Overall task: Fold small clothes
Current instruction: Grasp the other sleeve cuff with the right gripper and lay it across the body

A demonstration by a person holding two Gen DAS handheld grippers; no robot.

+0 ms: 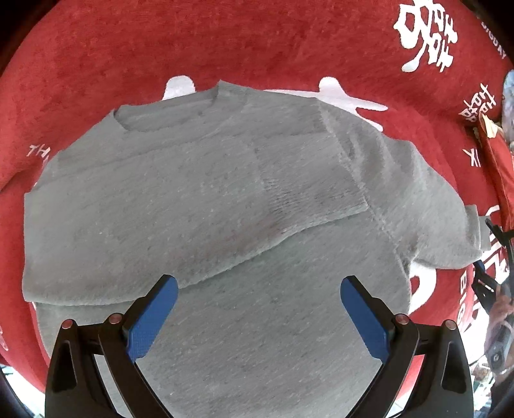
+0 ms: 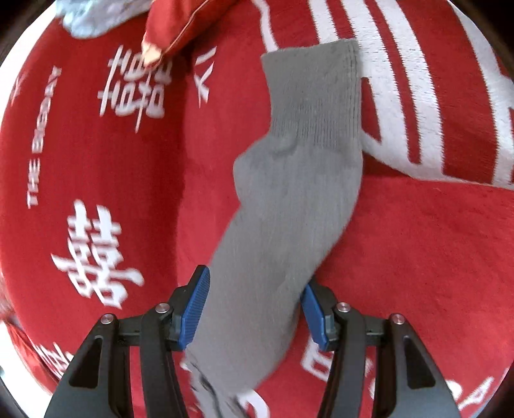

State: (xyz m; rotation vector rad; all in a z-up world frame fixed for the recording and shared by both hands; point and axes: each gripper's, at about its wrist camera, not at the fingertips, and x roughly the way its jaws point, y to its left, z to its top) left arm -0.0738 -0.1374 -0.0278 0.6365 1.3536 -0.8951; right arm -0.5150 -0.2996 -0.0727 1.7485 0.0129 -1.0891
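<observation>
A small grey knit sweater (image 1: pixel 205 199) lies flat on a red blanket (image 1: pixel 225 45), neckline at the far side. Its left sleeve is folded across the chest; its right sleeve (image 1: pixel 427 205) stretches out to the right. My left gripper (image 1: pixel 258 294) is open and empty just above the sweater's lower body. In the right wrist view the same grey sleeve (image 2: pixel 298 167) runs from its ribbed cuff at the top down between the blue pads. My right gripper (image 2: pixel 255 294) is closed on the sleeve's lower part.
The red blanket (image 2: pixel 417 257) with white characters and lettering covers the whole surface. A red satin cushion (image 2: pixel 180 25) and a pale blue cloth (image 2: pixel 90 16) lie at the far edge. The cushion also shows at the right edge of the left wrist view (image 1: pixel 498 160).
</observation>
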